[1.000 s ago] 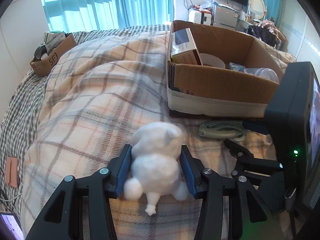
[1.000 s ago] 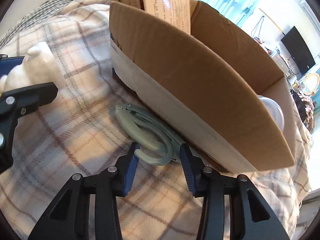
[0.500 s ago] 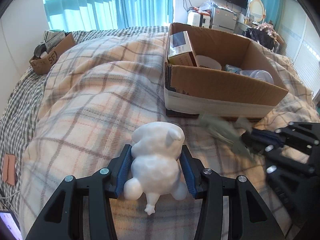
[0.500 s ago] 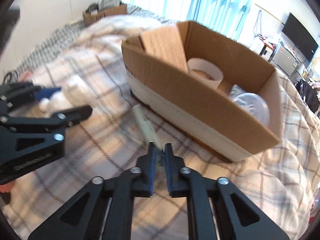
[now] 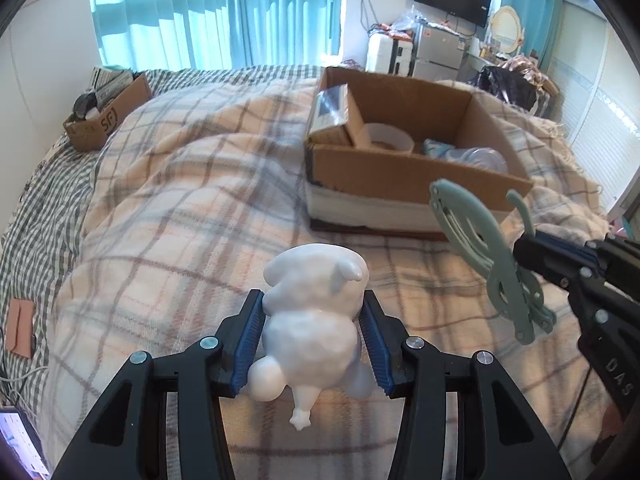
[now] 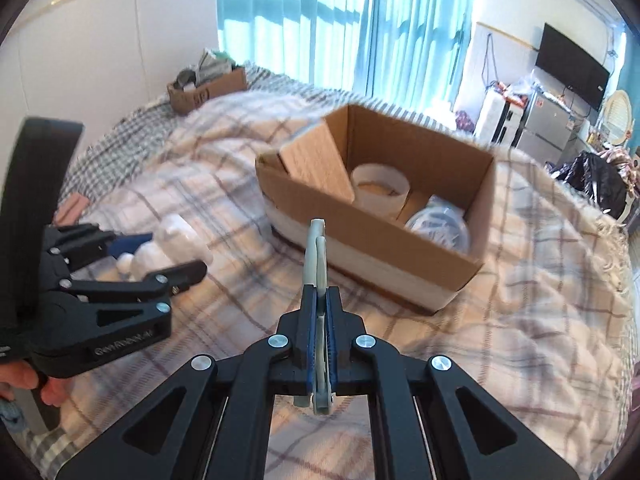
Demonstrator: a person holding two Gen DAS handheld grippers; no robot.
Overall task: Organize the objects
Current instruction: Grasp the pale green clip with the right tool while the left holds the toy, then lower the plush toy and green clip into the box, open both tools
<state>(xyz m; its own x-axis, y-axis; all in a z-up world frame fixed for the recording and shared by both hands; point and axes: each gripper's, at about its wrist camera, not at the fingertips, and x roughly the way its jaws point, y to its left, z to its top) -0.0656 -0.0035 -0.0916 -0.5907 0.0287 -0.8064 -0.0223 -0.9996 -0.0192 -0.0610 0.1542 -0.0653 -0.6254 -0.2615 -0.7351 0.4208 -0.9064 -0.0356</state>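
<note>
My left gripper [image 5: 312,320] is shut on a white animal figurine [image 5: 312,320], held just above the plaid blanket [image 5: 180,216]. My right gripper [image 6: 319,300] is shut on a grey-green folding hanger [image 6: 314,256] and holds it in the air, edge-on, in front of the open cardboard box [image 6: 400,252]. In the left wrist view the hanger [image 5: 480,248] hangs at the right, near the box's [image 5: 400,176] front wall. The figurine [image 6: 160,248] and left gripper [image 6: 152,264] show at the left of the right wrist view.
The box holds a white tape roll [image 5: 390,138], a small carton [image 5: 330,116] and a clear plastic container [image 6: 438,226]. A smaller cardboard box [image 5: 104,116] with items sits at the bed's far left. A fridge [image 5: 440,50] and clutter stand beyond the bed.
My right gripper closed on the hanger and lifted it off the blanket, pulling back from the box. My left gripper rose slightly with the figurine still held.
</note>
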